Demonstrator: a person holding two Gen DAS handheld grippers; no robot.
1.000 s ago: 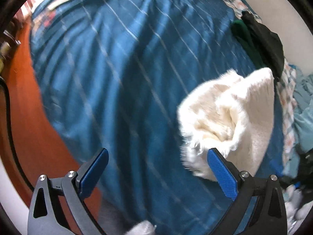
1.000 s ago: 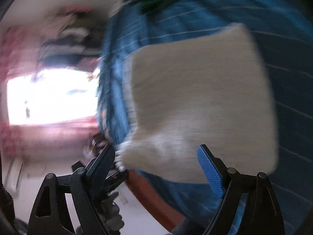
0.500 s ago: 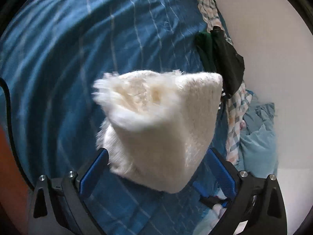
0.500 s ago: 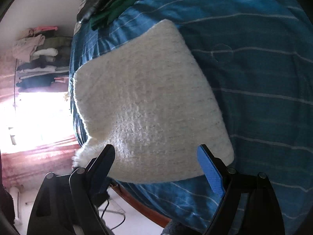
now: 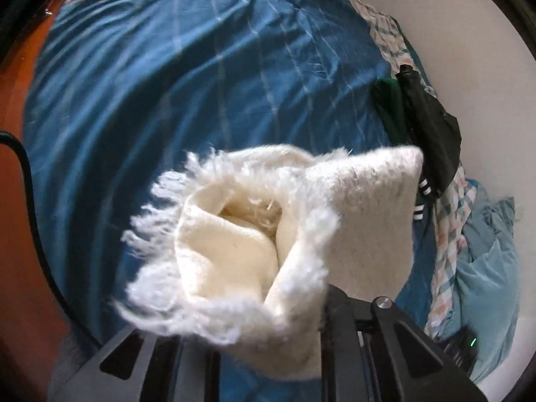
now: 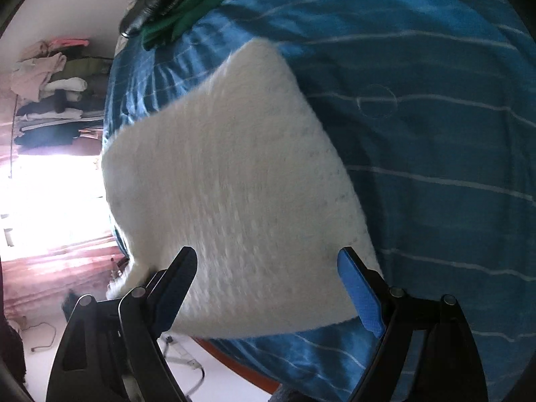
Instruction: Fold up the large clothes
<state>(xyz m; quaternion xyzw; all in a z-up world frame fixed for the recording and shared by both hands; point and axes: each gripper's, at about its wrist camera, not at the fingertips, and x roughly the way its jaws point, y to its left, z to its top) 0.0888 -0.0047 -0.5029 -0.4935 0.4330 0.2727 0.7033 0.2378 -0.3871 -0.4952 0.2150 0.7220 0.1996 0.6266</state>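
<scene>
A folded cream fuzzy knit garment (image 5: 268, 244) with a fringed edge lies on the blue striped bed cover (image 5: 167, 83). In the left wrist view its open folded end fills the space between my left gripper's (image 5: 241, 321) fingers and hides the pads; whether the gripper grips it cannot be told. In the right wrist view the garment (image 6: 234, 184) shows as a flat white rectangle. My right gripper (image 6: 268, 288) is open, with the garment's near edge between its blue pads.
A dark green and black clothes pile (image 5: 422, 117) lies at the bed's far side by the white wall. Checked and light blue bedding (image 5: 475, 254) lies at the right. The orange bed frame (image 5: 16, 201) and a black cable run along the left. Shelves of clothes (image 6: 50, 100) stand beyond.
My left gripper has moved in onto the garment's fringed end, which now covers its fingers. My right gripper has come closer to the garment and stays open.
</scene>
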